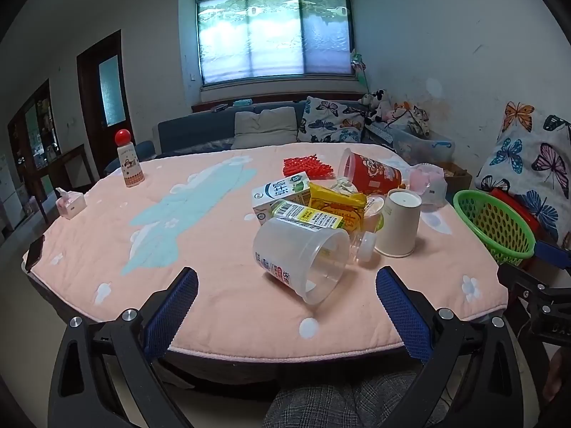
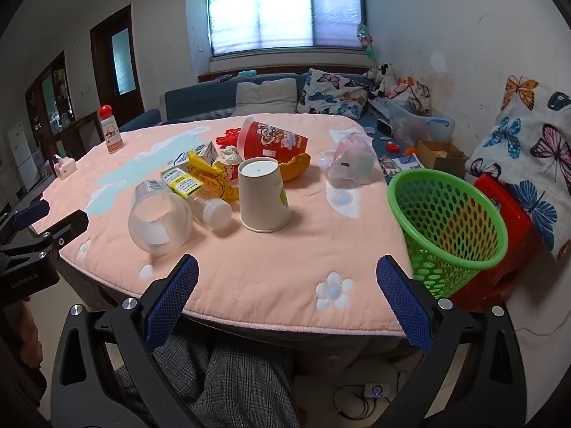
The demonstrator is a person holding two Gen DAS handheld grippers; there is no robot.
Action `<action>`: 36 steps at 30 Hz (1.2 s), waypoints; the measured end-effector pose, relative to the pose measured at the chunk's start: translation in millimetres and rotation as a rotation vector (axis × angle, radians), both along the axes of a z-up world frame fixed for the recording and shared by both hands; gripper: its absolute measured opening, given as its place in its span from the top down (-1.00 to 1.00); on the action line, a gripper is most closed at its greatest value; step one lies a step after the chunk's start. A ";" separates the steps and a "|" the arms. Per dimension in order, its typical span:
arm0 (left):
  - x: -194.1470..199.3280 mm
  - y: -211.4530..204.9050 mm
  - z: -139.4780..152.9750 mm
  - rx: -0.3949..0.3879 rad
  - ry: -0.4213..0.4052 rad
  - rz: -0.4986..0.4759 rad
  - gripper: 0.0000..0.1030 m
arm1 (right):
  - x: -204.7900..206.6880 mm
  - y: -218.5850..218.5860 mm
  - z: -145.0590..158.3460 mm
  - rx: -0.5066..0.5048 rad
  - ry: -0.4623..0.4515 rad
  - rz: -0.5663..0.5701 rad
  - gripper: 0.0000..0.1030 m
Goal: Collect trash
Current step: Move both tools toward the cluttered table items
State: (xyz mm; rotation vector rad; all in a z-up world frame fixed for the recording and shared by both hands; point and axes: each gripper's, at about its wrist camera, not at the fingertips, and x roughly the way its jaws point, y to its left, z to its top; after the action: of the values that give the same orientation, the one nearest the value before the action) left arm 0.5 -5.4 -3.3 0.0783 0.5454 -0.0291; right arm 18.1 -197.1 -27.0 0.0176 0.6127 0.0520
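Note:
A heap of trash lies on the pink quilted table. It holds a clear plastic cup on its side, an upturned white paper cup, a small clear bottle, a milk carton, a yellow wrapper, a red tub and a clear plastic bag. A green mesh basket stands off the table's right edge. My left gripper and right gripper hang open at the near edge, with nothing between their fingers.
A red-capped bottle and a tissue box stand at the far left of the table. A dark phone lies at the left edge. A red stool sits under the basket. A person's checked trousers show below.

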 end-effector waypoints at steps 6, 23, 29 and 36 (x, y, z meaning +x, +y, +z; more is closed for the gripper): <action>1.0 1.0 -1.6 -0.006 0.001 0.004 -0.88 | -2.1 -0.5 -0.1 0.001 0.000 0.000 -0.92; 2.1 6.1 -1.4 -0.022 0.004 0.020 -0.88 | -1.0 -3.9 0.0 0.006 -0.001 -0.002 -0.92; 2.7 6.7 -0.5 -0.024 0.005 0.023 -0.88 | -0.9 -3.2 -0.4 0.007 -0.001 -0.002 -0.92; 3.4 8.3 0.0 -0.028 0.007 0.028 -0.88 | -0.8 -2.8 -1.2 0.009 -0.002 0.000 -0.92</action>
State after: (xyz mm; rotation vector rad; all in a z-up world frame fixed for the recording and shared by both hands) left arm 3.9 2.9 -3.3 0.0431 0.5524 -0.0095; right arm 17.3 -199.9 -28.2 0.0260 0.6102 0.0544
